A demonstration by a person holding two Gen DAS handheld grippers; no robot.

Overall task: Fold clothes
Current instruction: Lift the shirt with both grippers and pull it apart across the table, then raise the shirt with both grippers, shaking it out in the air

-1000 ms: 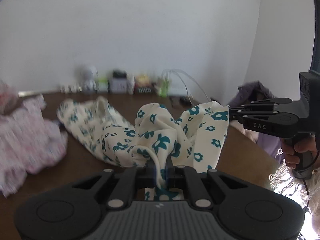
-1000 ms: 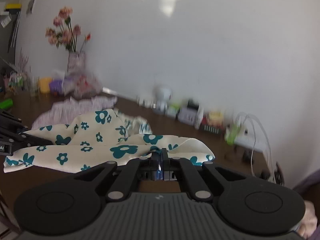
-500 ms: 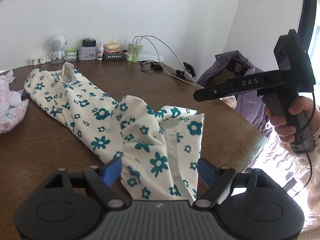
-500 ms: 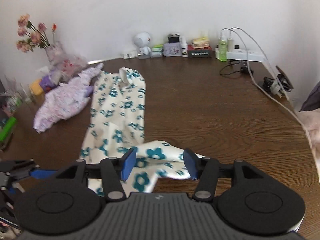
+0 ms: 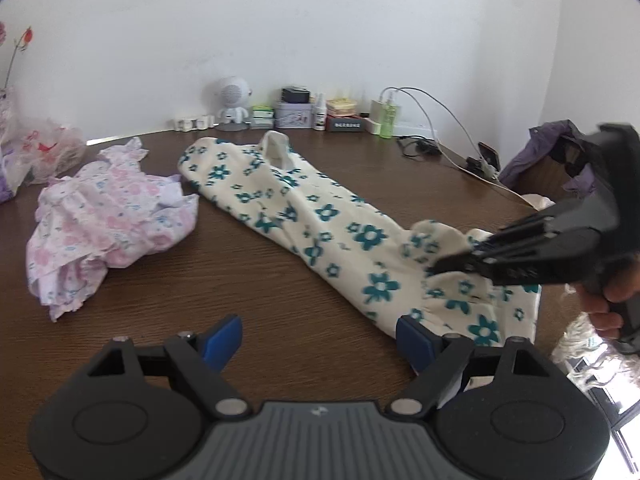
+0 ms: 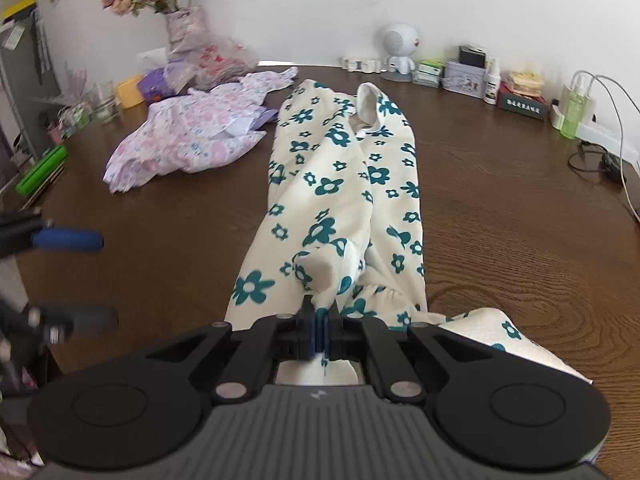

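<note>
A cream garment with teal flowers (image 5: 320, 216) lies stretched along the brown table (image 5: 240, 272), its collar end towards the wall. Its near end is bunched up. My right gripper (image 6: 318, 328) is shut on a raised fold of that near end (image 6: 316, 276). In the left wrist view its black fingers (image 5: 472, 260) rest on the cloth, held by a hand (image 5: 608, 300). My left gripper (image 5: 320, 338) stands wide open over bare table, with its right pad (image 5: 416, 340) beside the garment's edge. It shows blurred at the left of the right wrist view (image 6: 80, 280).
A crumpled pink floral garment (image 5: 108, 216) lies left of the cream one. Along the wall stand a white robot figure (image 5: 232, 100), small boxes, a green bottle (image 5: 390, 120) and cables. A purple jacket (image 5: 552, 140) sits at the right, a flower vase (image 6: 184, 28) and a glass (image 6: 104, 104) at the left.
A second ago both grippers held the garment up. They let it drop onto the table and opened. Since then the right one has shut on the near end, and the left has shifted left.
</note>
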